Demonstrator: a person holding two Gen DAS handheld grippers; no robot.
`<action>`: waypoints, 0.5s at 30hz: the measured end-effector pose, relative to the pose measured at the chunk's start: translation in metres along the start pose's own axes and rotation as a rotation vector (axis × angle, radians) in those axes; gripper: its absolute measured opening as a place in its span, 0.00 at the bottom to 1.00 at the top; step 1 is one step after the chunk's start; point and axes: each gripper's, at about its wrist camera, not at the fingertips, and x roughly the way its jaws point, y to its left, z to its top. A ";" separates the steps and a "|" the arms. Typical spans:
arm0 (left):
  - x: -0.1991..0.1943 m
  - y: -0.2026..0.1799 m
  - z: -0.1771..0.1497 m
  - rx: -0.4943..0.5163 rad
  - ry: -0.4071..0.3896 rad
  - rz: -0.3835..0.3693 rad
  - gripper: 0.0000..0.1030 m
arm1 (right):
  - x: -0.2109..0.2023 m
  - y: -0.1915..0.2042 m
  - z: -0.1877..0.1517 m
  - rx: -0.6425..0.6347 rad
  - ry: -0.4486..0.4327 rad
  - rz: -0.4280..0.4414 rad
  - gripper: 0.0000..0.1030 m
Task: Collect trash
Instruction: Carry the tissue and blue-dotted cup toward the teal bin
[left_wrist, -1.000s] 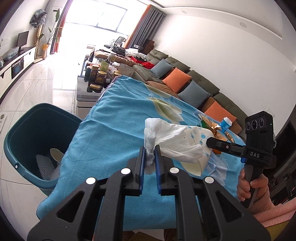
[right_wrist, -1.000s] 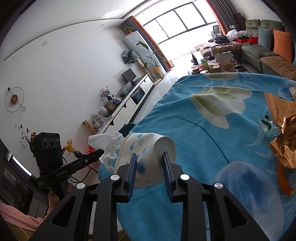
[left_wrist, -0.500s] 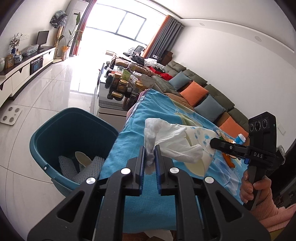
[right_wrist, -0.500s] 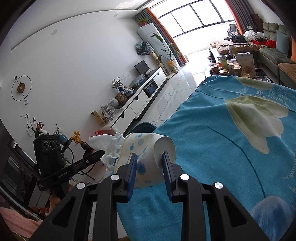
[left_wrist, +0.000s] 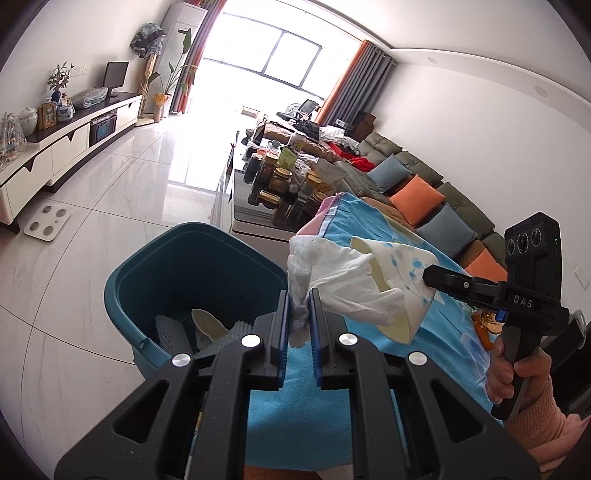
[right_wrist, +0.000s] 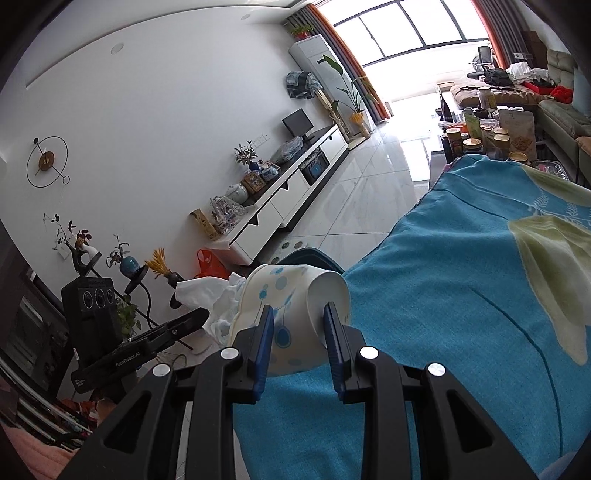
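Pinching a crumpled white tissue (left_wrist: 334, 275) between its blue pads, the left gripper (left_wrist: 299, 317) has its jaws nearly closed, with only the thin wad of paper between them. The tissue sticks out of the mouth of a paper cup (right_wrist: 295, 314) printed with blue dots, and the right gripper (right_wrist: 299, 332) clamps that cup on its side, 1 pad on each wall, jaws partly closed on it. In the left wrist view the right gripper's black fingers (left_wrist: 458, 282) reach in from the right and meet the far side of the cup, while a hand (left_wrist: 513, 373) in a pink sleeve (left_wrist: 546, 424) grips its handle. Cup and tissue hang in the air between the 2 grippers, above the near corner of the table covered with a blue cloth (right_wrist: 461, 295), and just beside the teal bin (left_wrist: 155, 273) that stands on the white tiled floor (left_wrist: 96, 206) at the table's left edge. Inside the bin lie pieces of white foam netting (left_wrist: 170, 332) and a pale curved scrap (left_wrist: 207, 323). Some orange and gold wrappers (left_wrist: 484, 325) lie on the cloth behind the right gripper. Farther back stand a low table crowded with jars (left_wrist: 277, 181) and a long sofa with orange and blue cushions (left_wrist: 417, 197).
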 end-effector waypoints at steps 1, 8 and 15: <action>0.000 0.002 0.001 -0.002 -0.001 0.007 0.10 | 0.004 0.001 0.002 -0.003 0.003 0.000 0.25; 0.005 0.021 0.007 -0.034 0.005 0.053 0.11 | 0.032 0.010 0.016 -0.024 0.022 -0.014 0.25; 0.015 0.037 0.010 -0.059 0.014 0.101 0.11 | 0.059 0.012 0.026 -0.028 0.044 -0.034 0.25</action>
